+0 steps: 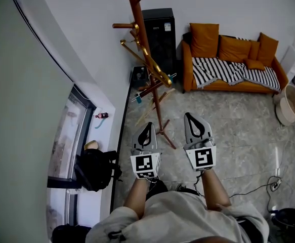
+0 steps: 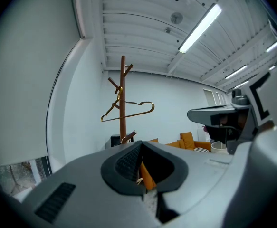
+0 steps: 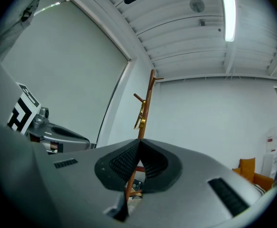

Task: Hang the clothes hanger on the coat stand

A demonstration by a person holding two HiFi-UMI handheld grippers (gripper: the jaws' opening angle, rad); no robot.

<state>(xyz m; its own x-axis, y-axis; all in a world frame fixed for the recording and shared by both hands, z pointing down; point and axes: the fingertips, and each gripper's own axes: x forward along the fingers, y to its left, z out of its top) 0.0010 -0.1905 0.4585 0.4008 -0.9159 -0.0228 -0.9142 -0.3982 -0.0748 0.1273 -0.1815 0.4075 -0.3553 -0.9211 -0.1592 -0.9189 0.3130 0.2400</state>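
Note:
A brown wooden coat stand rises from the tiled floor near the curved white wall. A gold wire hanger hangs from one of its pegs. In the left gripper view the hanger shows side-on against the stand. The right gripper view catches the hanger edge-on on the pole. Both grippers sit level in front of the person, well short of the stand. My left gripper is shut and holds nothing. My right gripper is shut too, with nothing in it.
An orange sofa with a striped blanket stands at the back right, beside a black cabinet. A black backpack lies by the window ledge at left. A pale basket and a floor cable are at right.

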